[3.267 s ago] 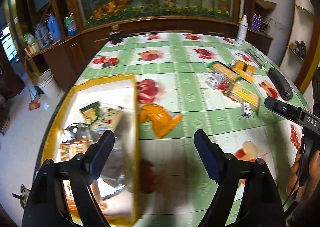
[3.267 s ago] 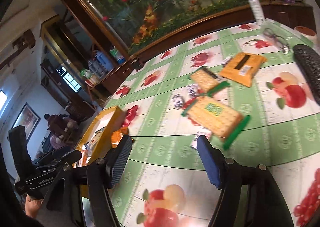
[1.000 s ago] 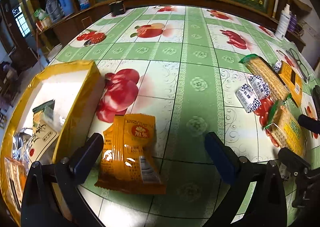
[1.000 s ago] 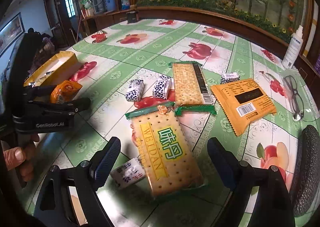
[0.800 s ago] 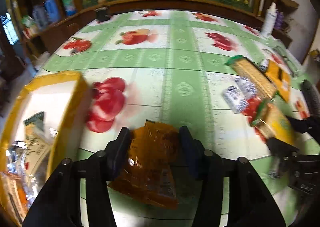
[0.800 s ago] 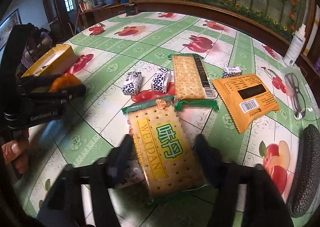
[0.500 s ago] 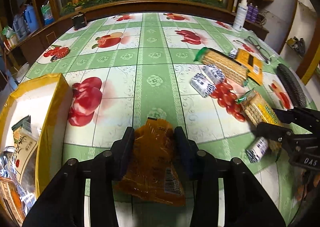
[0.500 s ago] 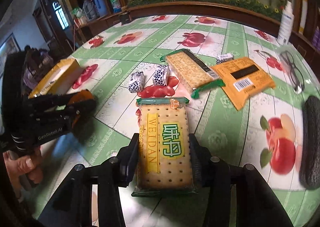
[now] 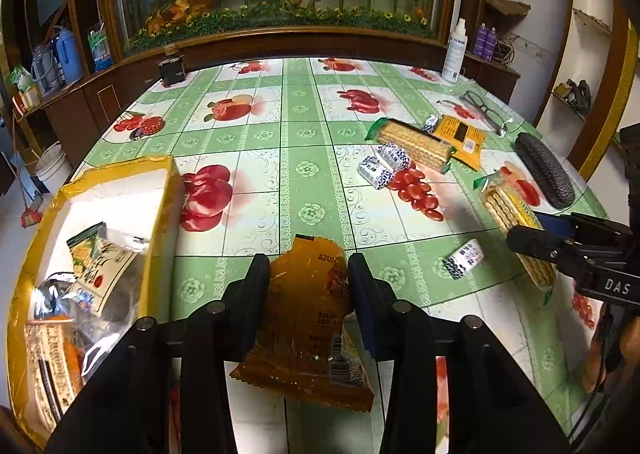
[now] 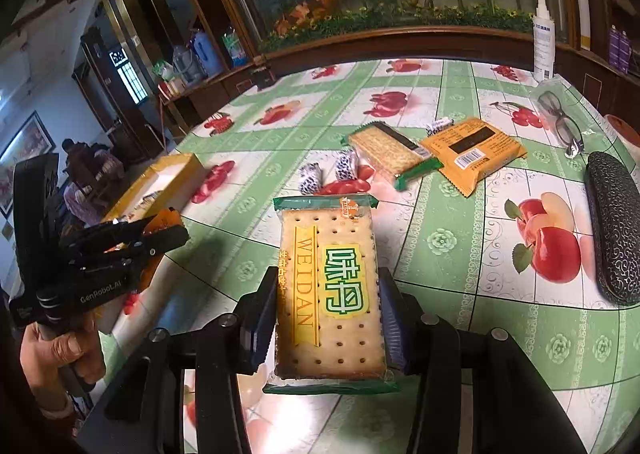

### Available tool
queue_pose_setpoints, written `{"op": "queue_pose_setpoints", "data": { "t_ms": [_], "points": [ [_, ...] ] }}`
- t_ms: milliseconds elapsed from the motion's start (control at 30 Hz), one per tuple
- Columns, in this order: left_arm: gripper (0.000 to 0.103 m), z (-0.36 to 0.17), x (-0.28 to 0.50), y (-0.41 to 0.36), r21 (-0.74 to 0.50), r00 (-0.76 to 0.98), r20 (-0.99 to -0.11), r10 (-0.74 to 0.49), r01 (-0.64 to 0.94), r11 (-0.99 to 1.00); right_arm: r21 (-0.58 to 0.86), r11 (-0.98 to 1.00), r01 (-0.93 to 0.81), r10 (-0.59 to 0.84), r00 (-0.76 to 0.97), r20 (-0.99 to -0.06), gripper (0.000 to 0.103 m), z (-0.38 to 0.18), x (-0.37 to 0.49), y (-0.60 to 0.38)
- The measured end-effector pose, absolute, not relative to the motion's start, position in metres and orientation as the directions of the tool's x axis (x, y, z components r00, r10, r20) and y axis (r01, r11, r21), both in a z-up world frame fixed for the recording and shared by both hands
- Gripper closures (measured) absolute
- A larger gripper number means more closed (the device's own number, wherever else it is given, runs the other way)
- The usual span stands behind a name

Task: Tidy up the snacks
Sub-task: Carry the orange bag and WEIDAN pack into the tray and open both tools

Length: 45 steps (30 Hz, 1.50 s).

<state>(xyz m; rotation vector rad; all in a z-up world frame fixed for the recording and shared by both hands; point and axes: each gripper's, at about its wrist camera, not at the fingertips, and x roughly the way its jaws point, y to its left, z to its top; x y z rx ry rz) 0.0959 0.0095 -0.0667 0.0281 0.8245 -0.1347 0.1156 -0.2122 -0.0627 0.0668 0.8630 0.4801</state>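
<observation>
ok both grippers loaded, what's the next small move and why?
Probably swing the left gripper leftward over the yellow box and release. Its fingers are shut on the orange snack packet, and the box with other snacks sits just to its left. The right gripper, shut on the cracker pack, is farther away, so it likely goes second.

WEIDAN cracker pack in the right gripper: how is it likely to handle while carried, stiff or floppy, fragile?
The WEIDAN cracker pack probably stays fairly stiff: it juts out flat between the right gripper fingers without sagging. It is likely fragile, since whole crackers show through the wrapper and a hard squeeze could crack them. The glossy film may slip a little.
</observation>
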Motion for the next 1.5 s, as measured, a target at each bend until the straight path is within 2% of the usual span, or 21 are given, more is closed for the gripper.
{"op": "queue_pose_setpoints", "data": {
  "t_ms": [167,400,600,1133,1500],
  "points": [
    [0.065,-0.054,0.076,0.029,-0.024,0.696,-0.713,-0.081,0.092,0.995,0.261,0.872,-0.414,0.468,0.550,-0.692,0.055,-0.052,0.102,-0.195],
    [0.065,-0.044,0.060,0.066,0.038,0.722,-0.690,0.050,-0.033,0.999,0.283,0.835,-0.472,0.525,0.529,-0.666,0.055,-0.042,0.085,-0.161],
    [0.065,-0.044,0.048,0.099,0.038,0.730,-0.675,0.109,-0.113,0.993,0.273,0.808,-0.523,0.551,0.506,-0.664,0.055,-0.037,0.076,-0.127],
    [0.064,-0.048,0.029,0.164,-0.022,0.725,-0.670,0.159,-0.234,0.972,0.232,0.718,-0.656,0.609,0.432,-0.665,0.056,-0.031,0.068,-0.020],
    [0.064,-0.055,0.021,0.190,-0.036,0.713,-0.679,0.177,-0.273,0.961,0.239,0.685,-0.688,0.630,0.396,-0.668,0.056,-0.037,0.082,0.030]
  ]
}}
